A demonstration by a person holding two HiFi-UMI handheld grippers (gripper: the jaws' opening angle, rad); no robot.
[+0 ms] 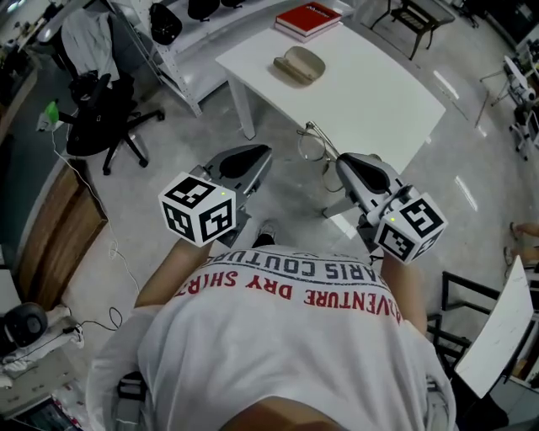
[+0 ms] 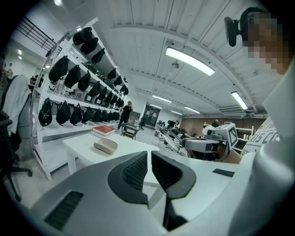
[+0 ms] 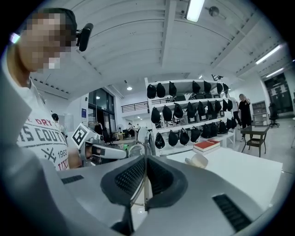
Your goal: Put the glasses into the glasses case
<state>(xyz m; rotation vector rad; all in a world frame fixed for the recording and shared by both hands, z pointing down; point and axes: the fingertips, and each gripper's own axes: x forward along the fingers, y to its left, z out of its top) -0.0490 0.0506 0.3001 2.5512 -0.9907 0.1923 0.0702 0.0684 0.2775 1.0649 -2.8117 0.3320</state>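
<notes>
Both held out level; left hand-held gripper (image 1: 263, 153) jaws together; right hand-held gripper (image 1: 341, 162) jaws clamped.

The glasses case (image 1: 300, 65) is beige, the book (image 1: 308, 18) red, the table (image 1: 370, 97) white.

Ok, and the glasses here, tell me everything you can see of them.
The glasses are thin and wire-rimmed, metal by the look, with clear lenses. The right gripper is shut on the thin frame, and the rest sticks out past its tips. They hang in the air beside the near edge of the white table, touching nothing but the pads. Whether the arms are folded cannot be told.
</notes>
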